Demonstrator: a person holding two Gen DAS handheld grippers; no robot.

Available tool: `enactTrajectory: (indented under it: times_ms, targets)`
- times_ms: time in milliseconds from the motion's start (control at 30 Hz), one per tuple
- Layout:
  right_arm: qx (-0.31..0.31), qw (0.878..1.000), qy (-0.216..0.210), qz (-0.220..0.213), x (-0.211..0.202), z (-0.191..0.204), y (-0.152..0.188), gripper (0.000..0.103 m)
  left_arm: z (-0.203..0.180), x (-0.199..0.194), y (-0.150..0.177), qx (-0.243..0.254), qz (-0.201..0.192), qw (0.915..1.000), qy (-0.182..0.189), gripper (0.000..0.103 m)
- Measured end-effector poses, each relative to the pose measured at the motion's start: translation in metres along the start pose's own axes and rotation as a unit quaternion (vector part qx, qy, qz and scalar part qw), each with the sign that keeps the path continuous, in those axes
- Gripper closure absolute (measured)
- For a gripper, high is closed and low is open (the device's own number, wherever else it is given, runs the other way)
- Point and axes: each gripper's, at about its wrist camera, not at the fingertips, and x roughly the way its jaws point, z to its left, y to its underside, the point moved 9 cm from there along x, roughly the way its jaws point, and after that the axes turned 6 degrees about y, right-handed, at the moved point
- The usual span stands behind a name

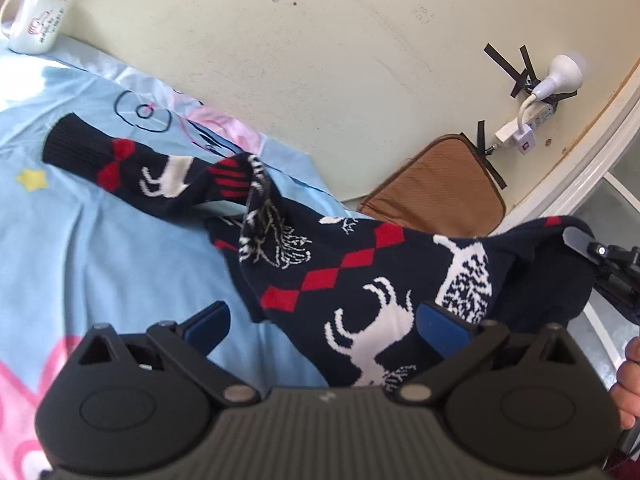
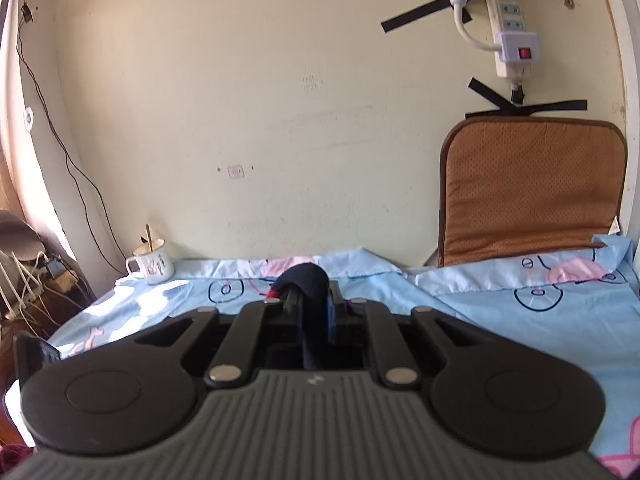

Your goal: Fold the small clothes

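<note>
Over the bedsheet (image 1: 100, 248) – right gripper (image 2: 310, 300) pinching sweater (image 1: 360, 280), left gripper (image 1: 324, 320) wide.

Home bedroom: cartoon bedsheet (image 2: 520, 320), mug (image 2: 154, 266), wall power strip (image 2: 508, 12).

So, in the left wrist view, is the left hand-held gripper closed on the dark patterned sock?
No, the left hand-held gripper stands wide open, its blue fingers apart, with the sock draped loosely between them.

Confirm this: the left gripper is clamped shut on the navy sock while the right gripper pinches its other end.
Not quite. The left gripper is open, its blue pads clear of the navy sock, as the left wrist view shows. The right gripper does pinch the sock's end.
</note>
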Motion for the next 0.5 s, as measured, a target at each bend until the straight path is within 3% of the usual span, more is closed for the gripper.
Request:
enactTrajectory:
  times_ms: [33, 100, 133, 200, 367, 433, 500]
  targets:
    - [0.009, 1.0, -0.003, -0.003, -0.003, 0.0, -0.009, 0.089, -0.004, 0.008, 0.0, 0.003, 0.005, 1.0, 0.008, 0.015]
    - [0.029, 0.999, -0.012, -0.01, -0.01, 0.001, -0.022, 0.089, -0.009, 0.022, 0.005, 0.005, 0.03, 0.9994, 0.017, 0.083]
    - [0.036, 0.999, -0.017, -0.014, -0.014, 0.001, -0.027, 0.089, -0.011, 0.025, 0.008, 0.001, 0.043, 0.9988, 0.026, 0.1]
    - [0.044, 0.998, -0.023, -0.026, -0.023, 0.003, -0.037, 0.089, -0.014, 0.018, 0.005, 0.007, 0.028, 0.9992, 0.027, 0.101]
    - [0.069, 0.994, -0.087, -0.014, -0.035, 0.017, -0.037, 0.089, -0.019, -0.043, -0.031, 0.032, -0.066, 0.9969, 0.028, 0.101]
    - [0.052, 0.994, -0.09, -0.013, -0.035, 0.024, -0.028, 0.089, -0.019, -0.063, -0.043, 0.043, -0.09, 0.9949, 0.015, 0.1]
    - [0.018, 0.997, -0.065, -0.026, -0.036, 0.022, -0.024, 0.089, -0.014, -0.069, -0.042, 0.047, -0.087, 0.9951, -0.006, 0.099]
